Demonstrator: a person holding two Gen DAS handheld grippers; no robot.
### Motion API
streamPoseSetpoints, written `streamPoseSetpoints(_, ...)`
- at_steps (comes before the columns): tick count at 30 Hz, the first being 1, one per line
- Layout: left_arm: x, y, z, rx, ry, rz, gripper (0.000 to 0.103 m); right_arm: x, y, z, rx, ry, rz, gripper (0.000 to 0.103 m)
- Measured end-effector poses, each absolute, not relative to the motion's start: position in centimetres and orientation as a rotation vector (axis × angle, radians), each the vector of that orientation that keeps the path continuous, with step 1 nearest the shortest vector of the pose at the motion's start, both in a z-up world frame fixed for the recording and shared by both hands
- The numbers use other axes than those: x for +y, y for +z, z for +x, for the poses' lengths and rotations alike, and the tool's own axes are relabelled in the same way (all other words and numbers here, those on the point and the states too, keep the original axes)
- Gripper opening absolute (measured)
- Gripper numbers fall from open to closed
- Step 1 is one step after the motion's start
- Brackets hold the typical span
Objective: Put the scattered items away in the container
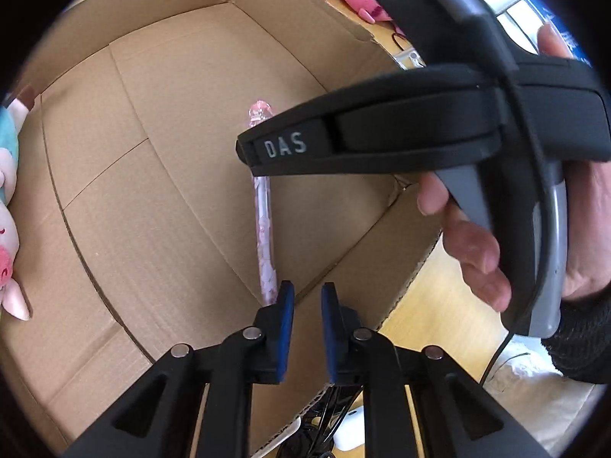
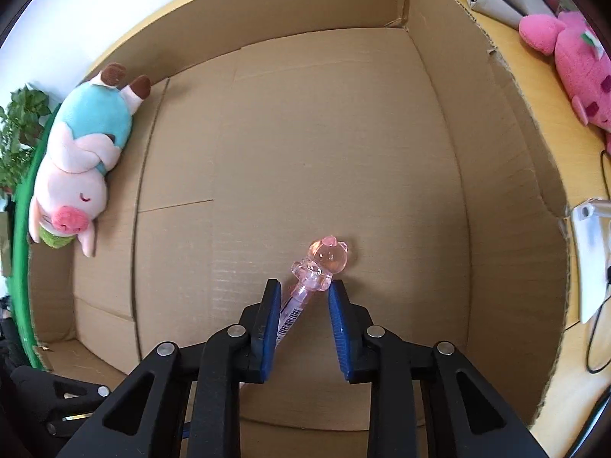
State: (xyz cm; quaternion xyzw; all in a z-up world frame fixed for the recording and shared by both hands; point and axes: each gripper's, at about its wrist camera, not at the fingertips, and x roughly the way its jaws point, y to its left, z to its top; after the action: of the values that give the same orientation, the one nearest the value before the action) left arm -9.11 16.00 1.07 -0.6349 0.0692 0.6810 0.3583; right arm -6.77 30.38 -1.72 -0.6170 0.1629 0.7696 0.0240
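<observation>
the box (image 2: 382,114) is sitting on the counter (image 2: 534,61), with a pale pig (image 2: 76,164) lying along its left wall and a pink plush (image 2: 573,61) waiting outside. the pen (image 2: 324,263) is lying on the box floor between the spread right claw (image 2: 303,305), seemingly just released; next comes backing out and fetching the plush. only the left view is showing the pen's full barrel; the left claw (image 1: 307,305) is hovering empty, slightly apart.

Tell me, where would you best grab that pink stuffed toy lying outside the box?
Probably around the pink plush toy at its thick body, not the small ear or limbs. It lies flat on the yellow table beyond the cardboard box wall, so come down from above with the right gripper open across its width.
</observation>
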Motion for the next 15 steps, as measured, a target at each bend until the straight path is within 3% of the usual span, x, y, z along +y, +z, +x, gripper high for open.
streamPoseSetpoints(4,15.3,1.1,-9.3,0.139,1.789,-1.628,0.014,30.6,-0.8,-6.4,0.574,2.435,-1.89,0.024)
streamPoseSetpoints(6,14.8,1.4,-9.5,0.109,1.806,-1.617,0.021,30.6,0.3,-6.3,0.582,2.474,-1.864,0.013)
streamPoseSetpoints(10,14.1,2.5,-9.9,0.1,1.869,-1.568,0.051,29.5,2.9,-6.8,0.551,2.548,-1.828,0.011)
streamPoseSetpoints(15,14.2,2.6,-9.7,0.064,1.85,-1.548,0.053,29.2,4.0,-7.6,0.562,2.577,-1.823,0.011)
